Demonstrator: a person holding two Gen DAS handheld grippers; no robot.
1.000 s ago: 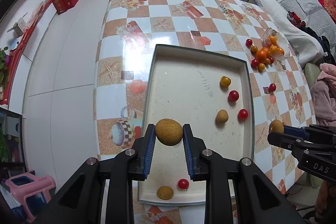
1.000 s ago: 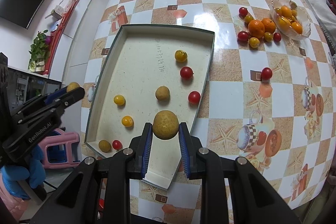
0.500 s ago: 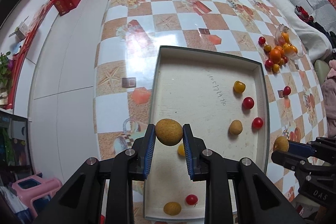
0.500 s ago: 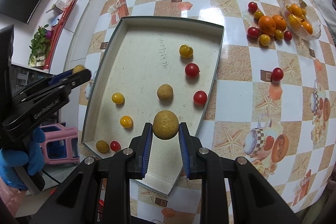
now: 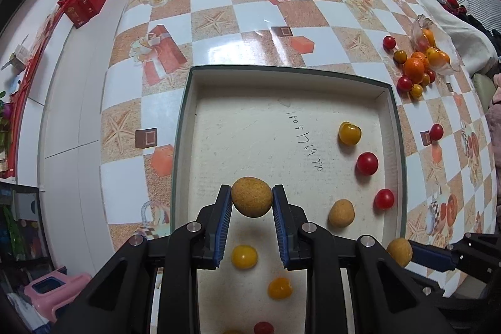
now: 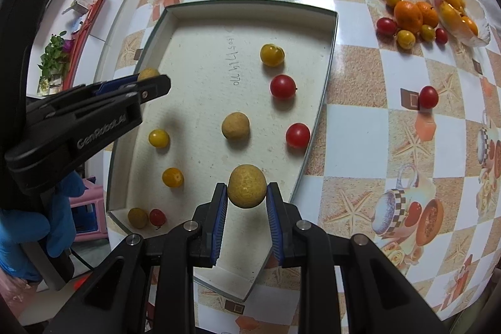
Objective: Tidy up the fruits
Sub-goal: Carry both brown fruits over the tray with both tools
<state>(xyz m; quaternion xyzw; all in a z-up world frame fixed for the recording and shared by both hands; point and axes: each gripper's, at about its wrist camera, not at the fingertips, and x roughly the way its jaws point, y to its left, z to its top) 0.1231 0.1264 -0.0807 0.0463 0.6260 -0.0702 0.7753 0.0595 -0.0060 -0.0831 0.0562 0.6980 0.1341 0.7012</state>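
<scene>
Left wrist view, left tongs (image 5: pixel 252 202) clamping a tan fruit (image 5: pixel 251 201) above the tray (image 5: pixel 184 127), right tongs (image 6: pixel 246 191) gripping another tan fruit (image 6: pixel 247 186)

Loose fruits (image 6: pixel 235 125) are being held in the tray (image 6: pixel 332 52) near the table's (image 5: pixel 238 17) front edge; a fruit pile (image 6: pixel 407 17) is being kept beside its right edge.

The worktop (image 5: pixel 238 30) looks glossy, the tray (image 5: pixel 250 146) floor matt and grainy, the tomatoes (image 6: pixel 282 86) smooth and shiny.
</scene>
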